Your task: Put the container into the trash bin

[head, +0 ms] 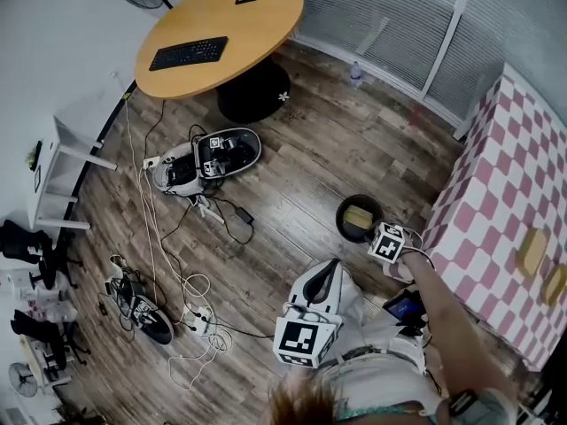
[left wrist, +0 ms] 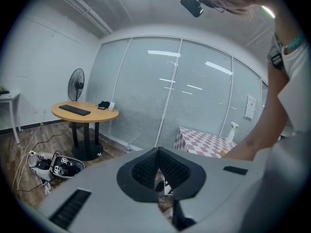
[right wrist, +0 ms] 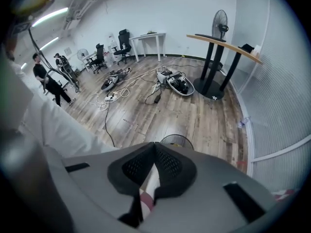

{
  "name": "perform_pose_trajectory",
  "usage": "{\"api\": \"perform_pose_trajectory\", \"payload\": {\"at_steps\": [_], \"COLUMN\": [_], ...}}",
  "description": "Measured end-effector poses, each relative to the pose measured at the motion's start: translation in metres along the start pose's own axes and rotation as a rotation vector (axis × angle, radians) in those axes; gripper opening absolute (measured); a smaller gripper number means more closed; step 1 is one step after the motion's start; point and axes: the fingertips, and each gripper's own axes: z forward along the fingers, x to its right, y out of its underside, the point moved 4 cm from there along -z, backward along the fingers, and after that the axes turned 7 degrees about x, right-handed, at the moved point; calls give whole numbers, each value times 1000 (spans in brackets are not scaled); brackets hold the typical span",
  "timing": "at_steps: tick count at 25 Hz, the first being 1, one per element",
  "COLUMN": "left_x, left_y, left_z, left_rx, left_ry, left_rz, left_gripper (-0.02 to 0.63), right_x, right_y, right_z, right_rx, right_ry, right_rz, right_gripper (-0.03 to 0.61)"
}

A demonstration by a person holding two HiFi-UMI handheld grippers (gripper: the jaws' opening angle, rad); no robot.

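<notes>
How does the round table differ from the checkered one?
The round table is bare orange wood on one black pedestal and carries a keyboard; the checkered table is straight-edged, draped in pink-and-white cloth, with tan blocks on it. Both stand by the blinds.

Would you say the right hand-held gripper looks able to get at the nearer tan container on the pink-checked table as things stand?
Probably yes: the right hand-held gripper hangs just off the edge of the pink-checked table, and the nearer tan container lies uncovered on the cloth with nothing between them. Its shut jaws would have to open first.
</notes>
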Motion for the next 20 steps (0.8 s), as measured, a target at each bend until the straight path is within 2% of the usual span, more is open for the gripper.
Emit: {"api": "perform_pose_trajectory", "payload": {"at_steps": [5,9,20], "left_x": [8,15,26], "left_y": [-2,-4,-13], "left_z": [4,6,12], "left_rx": [1,8,32], "left_ry": [34,54,94], "left_rz": [1,6,31], "left_gripper": [6,6,6], "right_x": [-24,-37,-47], "right_y": [-15,-28,-83], "right_z": [-24,-50,-158], "right_rx": [74,151,453], "right_ry": [-78,-90,115], "right_rz": [-32,-24,-28], "right_gripper": [-6,-6,-6]}}
